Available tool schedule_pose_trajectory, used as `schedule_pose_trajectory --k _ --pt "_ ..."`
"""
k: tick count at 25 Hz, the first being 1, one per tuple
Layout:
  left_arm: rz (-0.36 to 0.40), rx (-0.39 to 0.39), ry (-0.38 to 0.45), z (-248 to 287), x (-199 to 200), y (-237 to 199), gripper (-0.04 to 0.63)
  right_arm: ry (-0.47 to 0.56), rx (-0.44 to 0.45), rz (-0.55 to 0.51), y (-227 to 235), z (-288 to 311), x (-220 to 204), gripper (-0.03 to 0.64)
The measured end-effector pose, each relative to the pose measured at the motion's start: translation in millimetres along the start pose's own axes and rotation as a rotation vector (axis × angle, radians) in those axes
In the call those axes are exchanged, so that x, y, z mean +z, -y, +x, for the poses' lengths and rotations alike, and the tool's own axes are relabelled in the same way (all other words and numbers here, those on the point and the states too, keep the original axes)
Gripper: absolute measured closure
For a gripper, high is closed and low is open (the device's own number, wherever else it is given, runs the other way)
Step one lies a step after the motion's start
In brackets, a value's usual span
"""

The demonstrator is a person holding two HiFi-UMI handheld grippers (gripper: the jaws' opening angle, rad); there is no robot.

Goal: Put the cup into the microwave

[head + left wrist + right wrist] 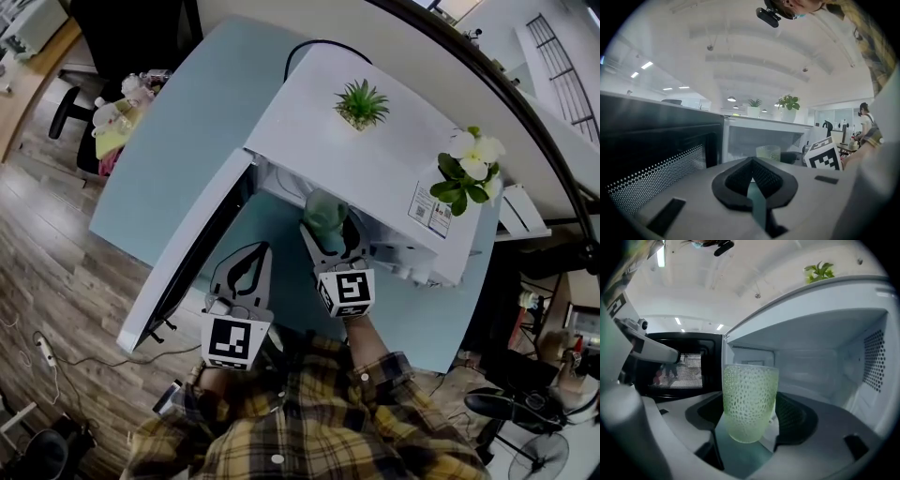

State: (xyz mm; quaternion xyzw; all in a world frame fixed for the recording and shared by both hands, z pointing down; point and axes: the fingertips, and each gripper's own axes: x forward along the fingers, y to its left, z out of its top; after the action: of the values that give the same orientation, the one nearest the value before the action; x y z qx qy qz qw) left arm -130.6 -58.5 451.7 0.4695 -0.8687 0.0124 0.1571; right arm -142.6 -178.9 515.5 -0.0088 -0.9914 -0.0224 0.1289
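Left gripper, jaws pressed together on nothing, hovers beside the open door; only its own view shows the door's dotted mesh close at its left. Right gripper clamps the pale green dimpled cup upright at the mouth of the microwave. Its view alone shows the white cavity, with free room right of the cup; in the head view the top hides it.
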Motion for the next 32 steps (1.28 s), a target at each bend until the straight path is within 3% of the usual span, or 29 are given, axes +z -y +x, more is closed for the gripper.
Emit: schedule_pose_trajectory --k 32 --pt "-0.013 -0.014 0.022 -6.2 -6.2 -2.2 0.606 -0.002 -0.211 0.035 32.7 40.3 -4.3 0.272"
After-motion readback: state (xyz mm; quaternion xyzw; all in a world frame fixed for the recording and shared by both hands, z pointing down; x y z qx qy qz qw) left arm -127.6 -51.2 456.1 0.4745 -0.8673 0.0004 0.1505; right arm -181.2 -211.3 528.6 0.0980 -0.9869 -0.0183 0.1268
